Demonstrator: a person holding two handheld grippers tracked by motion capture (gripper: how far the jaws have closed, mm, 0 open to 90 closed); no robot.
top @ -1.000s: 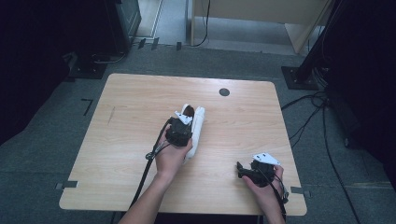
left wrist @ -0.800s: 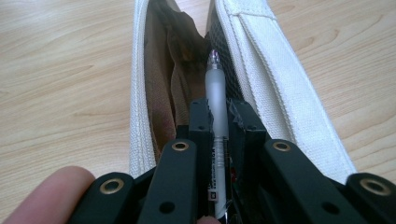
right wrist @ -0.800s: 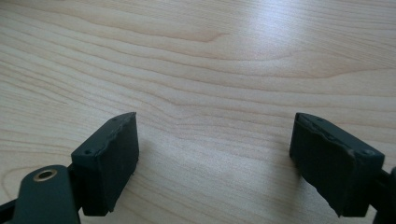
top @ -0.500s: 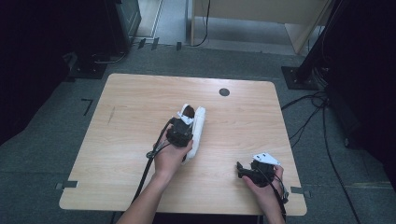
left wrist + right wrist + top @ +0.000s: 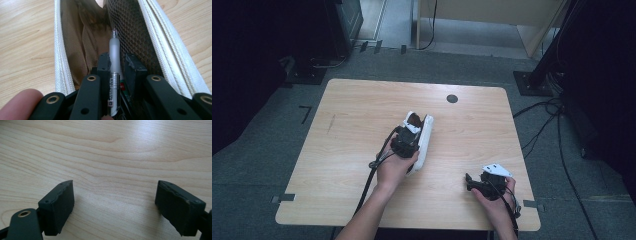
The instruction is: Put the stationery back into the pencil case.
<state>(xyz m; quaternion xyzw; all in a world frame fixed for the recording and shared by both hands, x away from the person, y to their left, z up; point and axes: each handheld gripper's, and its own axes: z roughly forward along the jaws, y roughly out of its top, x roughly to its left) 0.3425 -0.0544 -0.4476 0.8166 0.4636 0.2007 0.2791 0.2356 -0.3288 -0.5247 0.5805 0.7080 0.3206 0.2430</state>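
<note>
- Left gripper (image 5: 117, 62) inside the open white pouch (image 5: 162, 45); pen (image 5: 114, 75) between its jaws, which have just been opening, right pad off the pen.
- Right gripper (image 5: 115, 205) wide, empty, over bare table (image 5: 362, 115) near the front right edge.
- Pouch mid-table, free wood around; grey floor (image 5: 562, 210) beyond.

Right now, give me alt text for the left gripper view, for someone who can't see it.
The left gripper has a frosted white pen between its two black jaws, tip pointing into an open white zippered pencil case with a tan lining. The jaws have just been opening, with a gap on the pen's right side. The case lies on a light wooden table.
</note>
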